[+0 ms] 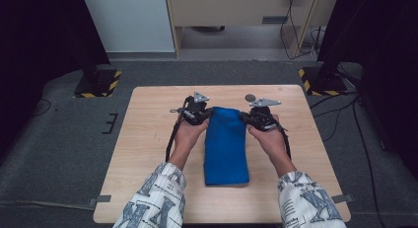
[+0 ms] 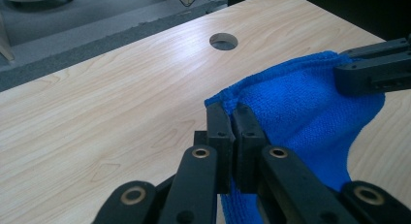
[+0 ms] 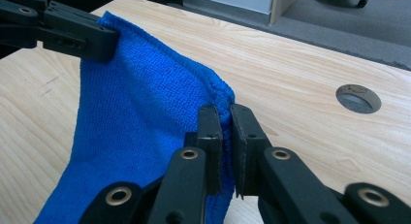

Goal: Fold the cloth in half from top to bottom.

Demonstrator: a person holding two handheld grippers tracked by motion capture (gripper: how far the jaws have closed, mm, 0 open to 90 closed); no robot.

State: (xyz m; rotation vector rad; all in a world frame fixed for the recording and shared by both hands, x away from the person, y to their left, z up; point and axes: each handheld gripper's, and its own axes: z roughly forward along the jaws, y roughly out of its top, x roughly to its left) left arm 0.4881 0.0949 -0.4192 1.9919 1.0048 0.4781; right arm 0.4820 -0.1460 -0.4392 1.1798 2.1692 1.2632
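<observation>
Folding work is in hand: a blue terry cloth towel [image 1: 226, 146], already narrowed to a long strip, lies in the middle of the pale wooden table [image 1: 148, 139], and its far end is lifted from the surface. The left gripper [image 1: 206, 113] pinches the far left corner of this end, with its two black jaws pressed together on the hem, as the left gripper view shows [image 2: 231, 118]. The right gripper [image 1: 244, 115] does the same at the far right corner, jaws closed on the stitched edge [image 3: 224, 116]. Between the two corners the cloth hangs a little slack, while the near end rests flat on the table.

The step seems to be the start of a fold along the length. The next move probably calls for both hands to travel together toward the person, at equal height, so that the far edge comes down square on the near edge.

Nearby, a round cable hole [image 1: 250, 97] sits in the table just behind the right gripper. It is behind the fold path, so nothing appears to stand in the way.
</observation>
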